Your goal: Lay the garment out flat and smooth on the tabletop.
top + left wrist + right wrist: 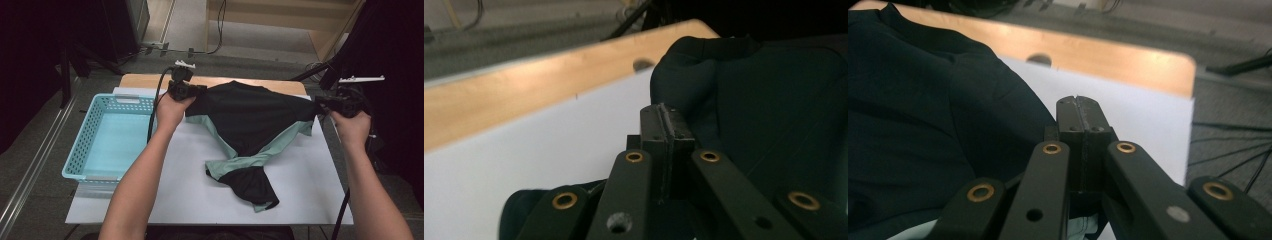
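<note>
Shirt (250, 120), black with mint trim, hangs stretched between the two claws above the white sheet (310, 190) on the tabletop (145, 80). Its lower part sags to the sheet below and between them, one sleeve bunched there.

Left claw (192, 92): jaws pressed together, pinching the shirt's edge; cloth bulges just beyond the tips in the left gripper view (666, 112). Right claw (322, 102): jaws pressed together on the opposite edge; in the right gripper view (1080, 107) dark cloth lies left of the tips and under the links.

Handling, as judged: light, limp knit, no stiffness, so it droops and folds wherever unsupported. Not fragile. Thin fabric could slip from a shallow pinch. Best hold is at seams or hems, where cloth is doubled, both claws kept apart to hold it spread.

Basket (107, 135), blue, sits left of the left claw.
</note>
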The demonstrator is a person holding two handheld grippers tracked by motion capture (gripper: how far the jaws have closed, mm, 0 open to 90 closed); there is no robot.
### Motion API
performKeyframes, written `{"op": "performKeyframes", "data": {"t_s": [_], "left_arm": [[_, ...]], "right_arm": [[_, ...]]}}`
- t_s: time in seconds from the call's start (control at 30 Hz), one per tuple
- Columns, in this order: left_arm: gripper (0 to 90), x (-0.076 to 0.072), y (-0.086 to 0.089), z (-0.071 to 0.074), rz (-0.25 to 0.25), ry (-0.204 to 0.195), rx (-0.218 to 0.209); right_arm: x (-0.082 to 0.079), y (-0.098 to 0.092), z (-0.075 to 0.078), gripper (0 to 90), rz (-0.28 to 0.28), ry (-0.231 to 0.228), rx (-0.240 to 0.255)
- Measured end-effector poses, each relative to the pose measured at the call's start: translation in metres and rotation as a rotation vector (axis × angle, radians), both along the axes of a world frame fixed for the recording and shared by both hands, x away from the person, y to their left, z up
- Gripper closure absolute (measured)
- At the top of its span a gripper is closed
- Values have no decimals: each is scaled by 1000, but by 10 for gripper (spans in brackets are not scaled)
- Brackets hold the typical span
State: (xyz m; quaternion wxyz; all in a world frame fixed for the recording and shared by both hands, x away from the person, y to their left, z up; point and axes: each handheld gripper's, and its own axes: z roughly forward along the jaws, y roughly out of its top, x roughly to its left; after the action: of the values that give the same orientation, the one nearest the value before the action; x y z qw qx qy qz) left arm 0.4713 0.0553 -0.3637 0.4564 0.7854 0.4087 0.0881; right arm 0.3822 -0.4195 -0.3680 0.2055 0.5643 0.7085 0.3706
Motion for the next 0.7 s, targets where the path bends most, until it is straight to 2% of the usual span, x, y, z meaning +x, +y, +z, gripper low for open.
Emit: {"op": "performKeyframes", "data": {"t_s": [0.1,0.13,0.17,0.2,0.23,0.3,0.37,0.5,0.6,0.7], "left_arm": [[895,4,-2,11,22,-61,-16],[837,6,-2,11,20,-64,-38],[646,9,-2,8,10,-41,-69],[646,10,-3,6,6,-10,-64],[640,10,-4,3,-4,12,-36],[613,7,-8,-5,-25,15,23],[601,3,-10,-13,-41,26,46],[553,0,-10,-23,-58,65,48],[517,-3,-10,-28,-72,81,29],[478,-7,-10,-31,-90,91,46]], "right_arm": [[2,-1,20,879,-17,-47,-3],[3,0,23,870,-18,-50,-3],[9,2,21,701,-13,-27,14],[9,2,21,701,-13,-27,14],[11,4,17,675,-23,-16,14],[11,8,7,643,1,-7,16],[11,12,-4,612,11,4,9],[10,15,-24,578,27,33,24],[8,17,-33,556,38,49,32],[6,18,-40,519,52,59,44]]}}
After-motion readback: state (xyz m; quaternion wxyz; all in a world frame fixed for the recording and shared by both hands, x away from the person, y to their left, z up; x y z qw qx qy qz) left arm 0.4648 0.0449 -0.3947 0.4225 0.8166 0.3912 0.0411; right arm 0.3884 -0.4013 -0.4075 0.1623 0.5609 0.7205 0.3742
